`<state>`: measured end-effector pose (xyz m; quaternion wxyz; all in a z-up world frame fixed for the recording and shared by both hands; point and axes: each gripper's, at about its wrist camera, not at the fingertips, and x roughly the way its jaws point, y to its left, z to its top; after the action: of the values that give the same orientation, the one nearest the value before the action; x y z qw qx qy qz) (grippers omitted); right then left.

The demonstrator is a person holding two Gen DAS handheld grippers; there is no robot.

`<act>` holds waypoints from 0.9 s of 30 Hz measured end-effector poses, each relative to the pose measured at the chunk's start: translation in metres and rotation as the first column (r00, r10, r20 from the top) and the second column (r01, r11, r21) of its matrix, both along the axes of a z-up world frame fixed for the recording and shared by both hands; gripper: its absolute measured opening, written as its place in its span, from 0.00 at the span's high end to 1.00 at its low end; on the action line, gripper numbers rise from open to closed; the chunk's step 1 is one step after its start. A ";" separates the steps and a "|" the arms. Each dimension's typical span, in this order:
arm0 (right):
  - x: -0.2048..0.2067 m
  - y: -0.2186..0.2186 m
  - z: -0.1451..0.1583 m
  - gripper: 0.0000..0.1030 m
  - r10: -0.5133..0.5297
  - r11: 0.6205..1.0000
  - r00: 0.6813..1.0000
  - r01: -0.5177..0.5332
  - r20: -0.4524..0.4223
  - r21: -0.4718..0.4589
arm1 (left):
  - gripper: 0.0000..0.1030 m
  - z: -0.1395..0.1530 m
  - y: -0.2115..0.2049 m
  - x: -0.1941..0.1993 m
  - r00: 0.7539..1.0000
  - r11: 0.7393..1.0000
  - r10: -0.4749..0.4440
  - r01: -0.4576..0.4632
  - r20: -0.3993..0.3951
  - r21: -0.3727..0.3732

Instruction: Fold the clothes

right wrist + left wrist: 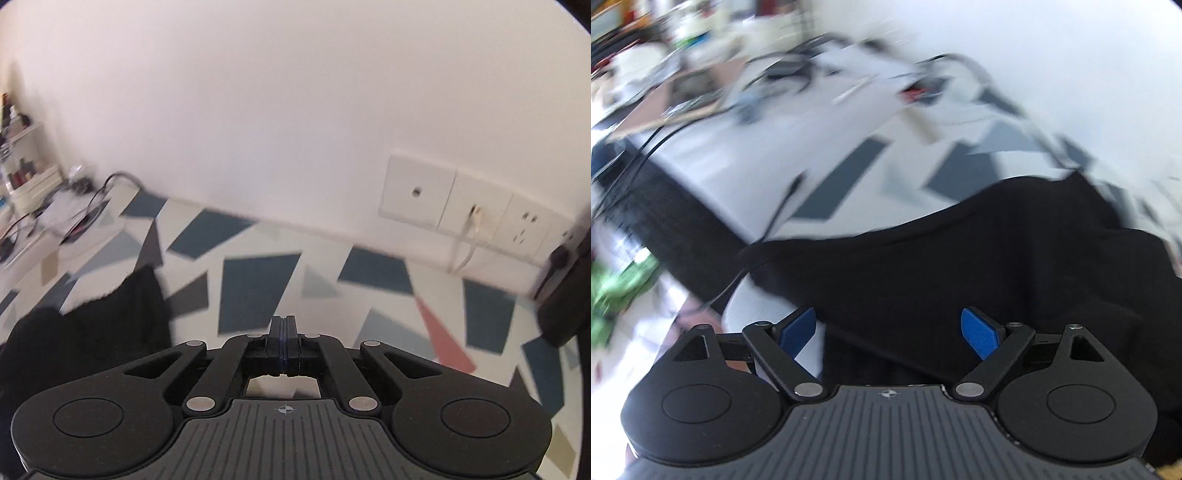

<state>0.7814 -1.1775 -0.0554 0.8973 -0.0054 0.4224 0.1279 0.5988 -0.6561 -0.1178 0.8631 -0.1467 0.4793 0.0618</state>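
- Left claw (888, 334): blue pads (979, 332) spread wide, nothing between them. It hangs just over the near part of the black garment (960, 266), pointing down into it — my read is it's lining up for a fresh pinch on the cloth.
- Right claw (283, 332): fingers pressed together, flat against each other, no fabric visible between them. It points at bare patterned surface, well clear of the cloth, so it's doing no work in the fold right now.
- Black garment: lies rumpled on the bench (258, 280), not yet squared. In the right wrist view it sits off to that claw's left (92, 332), one edge lifted in a ragged ridge.
- Something white (768, 314) shows under the garment's near-left edge; can't tell what it is.
- Bench top is white with scattered blue, grey and one red angular patch — smooth looking, cloth should slide on it.
- Room: plain white wall right behind the bench, with wall sockets (461, 206) and a white plug lead hanging. Cables (775, 74) and clutter at the far end, badly blurred in the left wrist view.
- Fold looks early; no neat edges yet.
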 end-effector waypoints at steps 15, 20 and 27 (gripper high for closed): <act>-0.007 0.087 -0.071 0.80 0.157 0.987 0.980 -0.151 -0.118 0.062 | 0.90 -0.013 -0.016 0.022 1.000 0.999 0.002 -0.001 -0.030 0.038; -0.032 0.074 -0.042 0.94 0.234 0.967 0.972 -0.230 -0.030 0.115 | 0.92 0.010 -0.029 0.017 0.999 0.995 -0.040 0.040 0.001 0.091; -0.059 0.036 0.009 0.94 0.198 0.933 0.974 -0.222 0.113 0.284 | 0.92 0.058 -0.043 0.022 0.987 0.985 -0.083 0.061 0.139 0.159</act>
<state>0.7228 -1.1413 -0.0467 0.8860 0.0778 0.3581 0.2842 0.6207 -0.6995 -0.0600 0.9060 -0.0660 0.4142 0.0566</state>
